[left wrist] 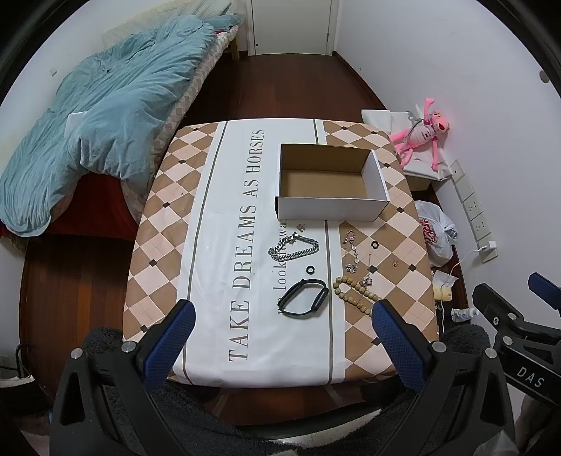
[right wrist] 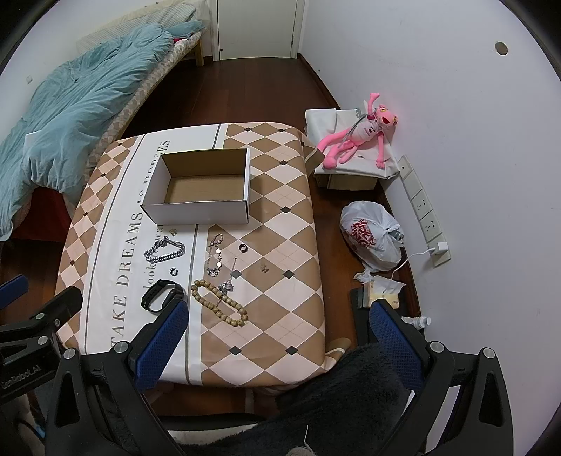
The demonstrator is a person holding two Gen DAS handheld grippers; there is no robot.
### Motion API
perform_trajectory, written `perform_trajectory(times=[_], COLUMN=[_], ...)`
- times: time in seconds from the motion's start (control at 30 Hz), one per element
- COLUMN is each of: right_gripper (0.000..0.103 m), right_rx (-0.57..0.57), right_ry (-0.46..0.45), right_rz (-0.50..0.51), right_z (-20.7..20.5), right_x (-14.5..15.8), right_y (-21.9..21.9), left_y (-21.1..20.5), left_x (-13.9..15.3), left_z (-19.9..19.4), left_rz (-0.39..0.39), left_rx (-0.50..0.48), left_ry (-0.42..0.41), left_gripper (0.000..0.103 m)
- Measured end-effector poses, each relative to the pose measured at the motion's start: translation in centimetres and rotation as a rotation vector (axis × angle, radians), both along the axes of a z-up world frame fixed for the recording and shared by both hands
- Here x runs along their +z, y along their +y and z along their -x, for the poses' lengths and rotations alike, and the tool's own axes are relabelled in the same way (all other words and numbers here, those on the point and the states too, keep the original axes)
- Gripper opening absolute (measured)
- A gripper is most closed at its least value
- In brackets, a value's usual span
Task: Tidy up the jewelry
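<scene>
Nothing sorted yet: cardboard box empty, beyond both wide-open, empty grippers, left and right; chain bracelet, watch band, bead bracelet (plus small rings) between.

- you face white walls and a dark wood floor;
- a bed with a teal duvet sits at your left;
- a white door stands closed at the far end;
- a socket strip runs along your right wall
</scene>
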State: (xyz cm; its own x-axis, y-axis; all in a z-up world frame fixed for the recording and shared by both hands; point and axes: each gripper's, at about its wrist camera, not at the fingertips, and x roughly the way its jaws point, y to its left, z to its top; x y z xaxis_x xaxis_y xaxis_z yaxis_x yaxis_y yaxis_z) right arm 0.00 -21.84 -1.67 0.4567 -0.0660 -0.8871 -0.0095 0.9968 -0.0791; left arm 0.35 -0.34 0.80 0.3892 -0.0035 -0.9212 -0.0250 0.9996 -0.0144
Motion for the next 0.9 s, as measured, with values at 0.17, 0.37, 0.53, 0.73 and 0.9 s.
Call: perform_trajectory(times=[0.17,0.37,0.53,0.73,0.9], right_gripper=[0.103,0.103,0.103,0.103,0.103], right_rx=[0.000,-0.001,-0.001,-0.001,-0.002], right_ry=[-0.004,-0.008,-0.011,-0.010,-0.011], right_rz=[-0.005,-0.012,-0.010,-0.011,-0.011], right_z=[0.1,0.2,0.1,0.0,0.1], right_x=[0.2,0.4,0.6,0.8,0.8], right_y=[0.2,0.1,0.1,0.1,0.1], left_y=[-0.1,0.0,0.0,-0.2,-0.2], left_x=[0.1,0.8,1.0,1.1,1.0], left_z=[0.1,0.0,0.0,0.1,0.2], left_rz=[-0.002,0.006,0.010,0.011,0.011], left_rx=[0.001,-0.001,-0.001,-0.002,-0.002], left_ry=[-0.006,-0.020,-0.023,-0.027,-0.027], left_gripper=[0.103,0.103,0.103,0.103,0.103])
